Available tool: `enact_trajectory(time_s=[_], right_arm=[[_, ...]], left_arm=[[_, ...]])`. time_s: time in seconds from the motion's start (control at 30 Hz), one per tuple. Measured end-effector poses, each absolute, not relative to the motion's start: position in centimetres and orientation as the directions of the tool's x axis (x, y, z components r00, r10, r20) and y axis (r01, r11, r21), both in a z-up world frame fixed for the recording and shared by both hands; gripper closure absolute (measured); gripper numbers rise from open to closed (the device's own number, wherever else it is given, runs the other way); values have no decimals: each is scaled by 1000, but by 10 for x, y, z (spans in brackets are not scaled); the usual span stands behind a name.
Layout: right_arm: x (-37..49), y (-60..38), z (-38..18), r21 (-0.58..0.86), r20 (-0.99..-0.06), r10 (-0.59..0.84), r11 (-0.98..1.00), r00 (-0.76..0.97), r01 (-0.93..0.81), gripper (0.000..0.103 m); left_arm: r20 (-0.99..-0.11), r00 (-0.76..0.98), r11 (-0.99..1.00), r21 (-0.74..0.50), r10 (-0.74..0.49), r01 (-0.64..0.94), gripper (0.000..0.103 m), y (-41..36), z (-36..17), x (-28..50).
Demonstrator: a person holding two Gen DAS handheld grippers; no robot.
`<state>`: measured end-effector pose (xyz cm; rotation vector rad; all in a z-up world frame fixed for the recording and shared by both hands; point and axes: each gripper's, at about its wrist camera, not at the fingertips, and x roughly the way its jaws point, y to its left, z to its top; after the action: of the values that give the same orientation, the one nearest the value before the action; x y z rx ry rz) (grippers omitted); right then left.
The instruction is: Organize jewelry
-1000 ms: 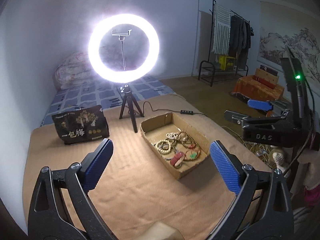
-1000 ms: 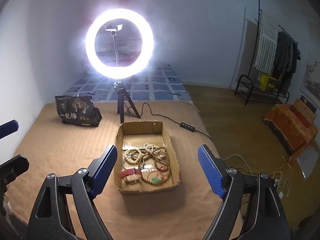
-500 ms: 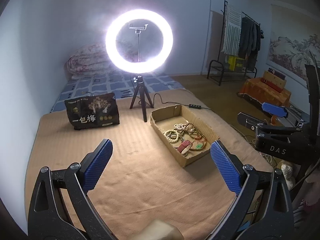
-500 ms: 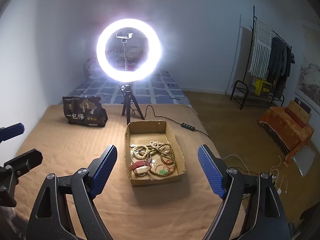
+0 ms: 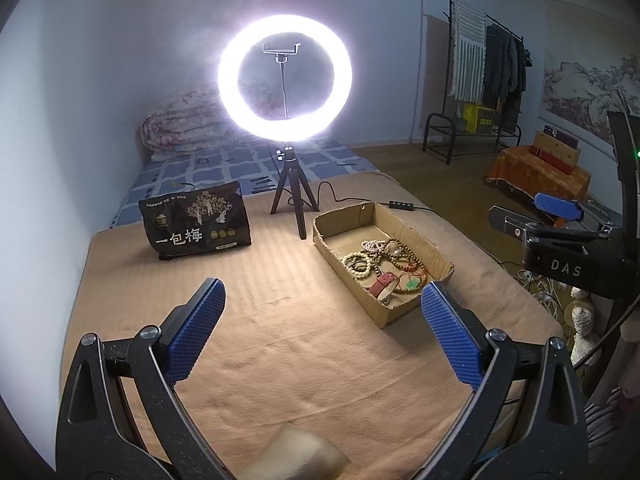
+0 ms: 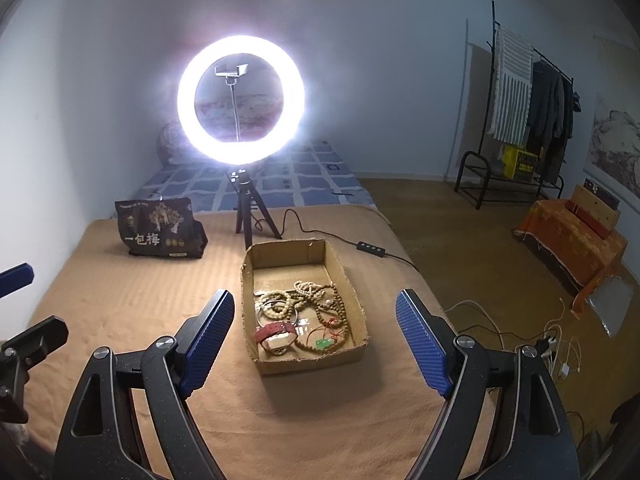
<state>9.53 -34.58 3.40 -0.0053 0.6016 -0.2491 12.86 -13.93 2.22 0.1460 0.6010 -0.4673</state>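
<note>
Both blue-padded black grippers, left gripper (image 5: 320, 312) and right gripper (image 6: 314, 316), hang spread wide and empty-handed above the shallow brown cardboard tray (image 6: 352, 296) of tangled wooden bead bracelets (image 6: 316, 304).

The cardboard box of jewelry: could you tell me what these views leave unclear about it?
- Bead strands: tangled, separate pieces too small to count, both views.
- Green pendant: shape too small, right wrist view.
- Cardboard box floor near edge: hidden by front wall, left wrist view.
</note>
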Motion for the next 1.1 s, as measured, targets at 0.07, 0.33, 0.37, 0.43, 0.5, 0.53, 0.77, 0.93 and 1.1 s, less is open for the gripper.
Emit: enact_trajectory(time_s=[0.07,0.33,0.37,0.43,0.5,0.53,0.77,0.93,1.1], right_arm=[[95,-344,34,-86,-557,-236,970,796,228,20],[93,-343,35,-109,-540,-254,966,802,233,20],[93,-344,34,-109,-541,-254,967,802,232,20],[94,-344,34,-109,-543,-255,966,800,234,20],[94,-345,34,-107,-544,-256,966,799,237,20],[94,-346,34,-105,-543,-256,965,800,238,20],[93,-346,34,-105,-543,-257,965,799,238,20],[94,-346,33,-103,-544,-254,966,800,237,20],[94,-346,33,-104,-544,-253,966,800,235,20]], left_arm=[[-575,730,891,4,-370,455,3,-139,23,129],[-559,753,906,7,-348,423,0,-135,25,131],[-558,754,906,7,-347,423,0,-135,25,131],[-555,755,907,7,-347,422,0,-135,25,132],[-553,757,906,9,-347,422,0,-137,26,131],[-554,757,906,12,-346,422,0,-136,26,131],[-552,758,903,20,-348,429,0,-139,27,131],[-552,757,903,18,-348,429,0,-139,27,130],[-551,758,903,20,-348,429,0,-139,27,131]])
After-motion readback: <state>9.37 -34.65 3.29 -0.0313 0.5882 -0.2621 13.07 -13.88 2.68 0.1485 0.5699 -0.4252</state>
